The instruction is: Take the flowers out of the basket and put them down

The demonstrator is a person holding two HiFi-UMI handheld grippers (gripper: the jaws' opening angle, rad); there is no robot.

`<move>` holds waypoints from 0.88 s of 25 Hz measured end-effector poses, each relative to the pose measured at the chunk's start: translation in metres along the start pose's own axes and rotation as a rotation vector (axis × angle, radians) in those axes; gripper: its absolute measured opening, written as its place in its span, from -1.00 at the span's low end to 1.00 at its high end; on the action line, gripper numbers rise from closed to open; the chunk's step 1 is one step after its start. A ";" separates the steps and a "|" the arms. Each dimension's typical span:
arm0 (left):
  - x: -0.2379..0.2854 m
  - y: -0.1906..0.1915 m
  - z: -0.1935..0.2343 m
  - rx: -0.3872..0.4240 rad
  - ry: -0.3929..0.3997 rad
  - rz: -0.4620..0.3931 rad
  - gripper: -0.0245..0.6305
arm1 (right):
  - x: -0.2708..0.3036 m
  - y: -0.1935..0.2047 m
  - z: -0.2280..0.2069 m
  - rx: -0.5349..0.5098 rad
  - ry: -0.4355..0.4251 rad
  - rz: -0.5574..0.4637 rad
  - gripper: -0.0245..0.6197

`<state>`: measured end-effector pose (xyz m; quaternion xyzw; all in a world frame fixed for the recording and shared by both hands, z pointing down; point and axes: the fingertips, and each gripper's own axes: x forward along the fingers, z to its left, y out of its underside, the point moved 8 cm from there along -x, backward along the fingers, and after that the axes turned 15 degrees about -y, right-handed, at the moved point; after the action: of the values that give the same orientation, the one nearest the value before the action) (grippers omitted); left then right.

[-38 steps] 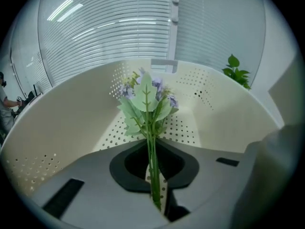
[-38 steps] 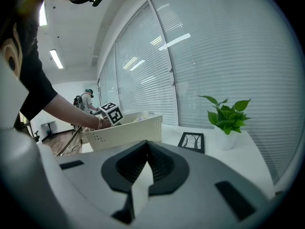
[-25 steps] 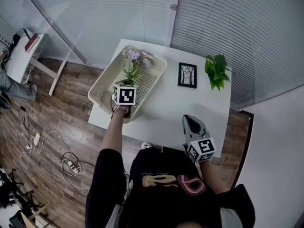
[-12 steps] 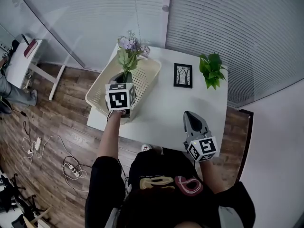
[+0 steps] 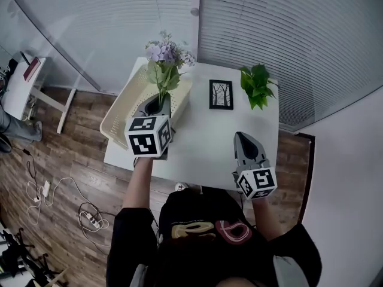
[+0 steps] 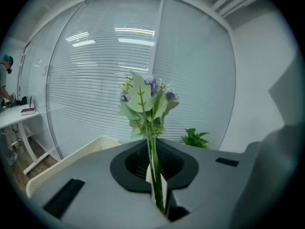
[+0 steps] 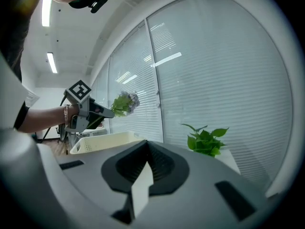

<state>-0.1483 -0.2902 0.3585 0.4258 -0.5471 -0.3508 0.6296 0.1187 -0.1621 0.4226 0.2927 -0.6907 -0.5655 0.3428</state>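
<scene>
The left gripper [image 5: 158,105] has come up since a second ago, its jaws pinched tight on the stems of the flowers [image 5: 164,58]. Back then the flowers sat down inside the basket [image 5: 117,113]; now they stand upright in the air above its rim, clear of it. The right gripper [image 5: 242,137], jaws pressed together on nothing, has lifted a little over the near edge of the white table [image 5: 203,133].

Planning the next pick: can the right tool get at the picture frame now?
Probably yes: the right tool is empty, and only bare table lies between it and the picture frame. The left tool, holding the flowers, is well aside.
</scene>
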 end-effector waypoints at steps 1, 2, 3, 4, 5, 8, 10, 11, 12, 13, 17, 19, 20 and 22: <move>-0.003 0.001 -0.006 -0.004 0.016 -0.003 -0.85 | -0.002 0.000 -0.003 -0.002 0.009 -0.002 -0.89; -0.006 0.003 -0.011 -0.003 0.027 -0.007 -0.85 | -0.003 0.000 -0.006 -0.004 0.019 -0.001 -0.89; -0.009 0.005 -0.017 0.001 0.034 -0.010 -0.85 | -0.006 0.000 -0.009 -0.004 0.030 0.001 -0.89; -0.011 0.008 -0.023 0.006 0.043 -0.011 -0.85 | -0.009 0.001 -0.011 -0.004 0.043 0.003 -0.89; -0.014 0.011 -0.029 0.011 0.055 -0.009 -0.85 | -0.012 0.000 -0.013 -0.004 0.056 0.002 -0.89; -0.021 0.020 -0.048 0.025 0.108 0.005 -0.85 | -0.021 -0.002 -0.018 -0.009 0.083 -0.004 -0.89; -0.025 0.027 -0.059 0.035 0.134 0.014 -0.85 | -0.025 -0.004 -0.020 -0.014 0.095 -0.009 -0.89; -0.027 0.030 -0.064 0.035 0.145 0.020 -0.85 | -0.027 -0.005 -0.021 -0.016 0.099 -0.009 -0.89; -0.027 0.034 -0.069 0.030 0.156 0.027 -0.85 | -0.028 -0.004 -0.022 -0.017 0.104 -0.007 -0.89; -0.027 0.038 -0.073 0.023 0.164 0.036 -0.85 | -0.029 -0.003 -0.023 -0.017 0.109 -0.001 -0.89; -0.025 0.056 -0.085 0.017 0.166 0.071 -0.85 | -0.035 0.004 -0.025 -0.006 0.124 0.024 -0.89; -0.024 0.064 -0.089 0.014 0.174 0.090 -0.85 | -0.037 0.006 -0.025 -0.009 0.126 0.037 -0.89; -0.023 0.068 -0.091 0.016 0.178 0.098 -0.85 | -0.037 0.006 -0.025 -0.012 0.131 0.048 -0.89; -0.019 0.076 -0.094 0.028 0.183 0.116 -0.85 | -0.036 0.007 -0.026 -0.012 0.148 0.075 -0.89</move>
<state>-0.0608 -0.2288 0.4167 0.4324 -0.5159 -0.2660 0.6900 0.1612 -0.1474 0.4276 0.3055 -0.6705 -0.5334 0.4155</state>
